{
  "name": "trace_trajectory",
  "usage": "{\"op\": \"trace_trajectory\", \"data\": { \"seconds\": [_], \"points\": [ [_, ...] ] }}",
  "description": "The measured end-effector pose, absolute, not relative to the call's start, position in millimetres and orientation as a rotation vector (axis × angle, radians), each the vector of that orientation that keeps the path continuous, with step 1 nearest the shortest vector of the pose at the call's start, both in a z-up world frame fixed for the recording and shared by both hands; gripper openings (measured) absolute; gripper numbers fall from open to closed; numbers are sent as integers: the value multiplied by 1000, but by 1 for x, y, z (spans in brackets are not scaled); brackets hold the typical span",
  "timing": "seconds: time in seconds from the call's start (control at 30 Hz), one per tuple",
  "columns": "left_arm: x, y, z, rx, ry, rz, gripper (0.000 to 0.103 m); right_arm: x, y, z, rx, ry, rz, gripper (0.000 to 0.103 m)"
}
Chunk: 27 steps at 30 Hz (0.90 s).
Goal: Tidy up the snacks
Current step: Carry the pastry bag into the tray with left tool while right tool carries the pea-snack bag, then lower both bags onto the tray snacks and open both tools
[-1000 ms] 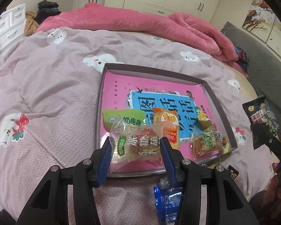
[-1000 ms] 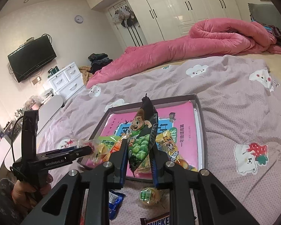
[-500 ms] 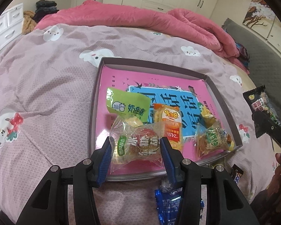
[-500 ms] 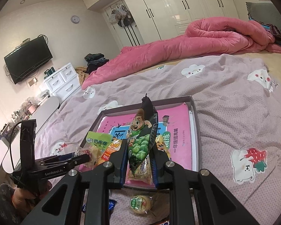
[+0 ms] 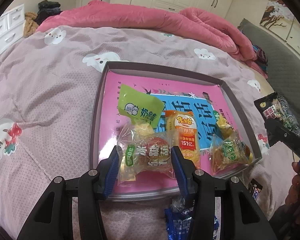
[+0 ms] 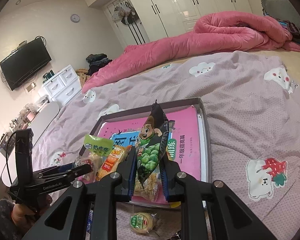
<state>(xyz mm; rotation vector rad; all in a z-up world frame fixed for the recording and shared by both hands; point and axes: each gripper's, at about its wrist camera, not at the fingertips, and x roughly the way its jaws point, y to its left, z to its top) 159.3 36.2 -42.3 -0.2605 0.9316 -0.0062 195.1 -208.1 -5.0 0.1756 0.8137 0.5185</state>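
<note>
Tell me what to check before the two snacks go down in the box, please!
1. Left gripper has its clear candy bag clamped between the pads: ok.
2. Right gripper has the pea bag pinched: ok.
3. Candy bag is over the box, inside its near rim: ok.
4. Free room in the box: ok, the far pink part is bare; the near end is crowded by the green pack and orange pack.
5. The two grippers are clear of each other: ok.
6. All snacks are in: not ok, the blue pack and round cake lie on the bed.
</note>
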Motion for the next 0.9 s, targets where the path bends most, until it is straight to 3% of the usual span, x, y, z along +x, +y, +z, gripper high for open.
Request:
{"op": "trace_trajectory", "data": {
  "seconds": [0.9],
  "points": [
    [165,36,-46,-268,931,-9,52,212,-207,-38,28,939,356,22]
  ]
}}
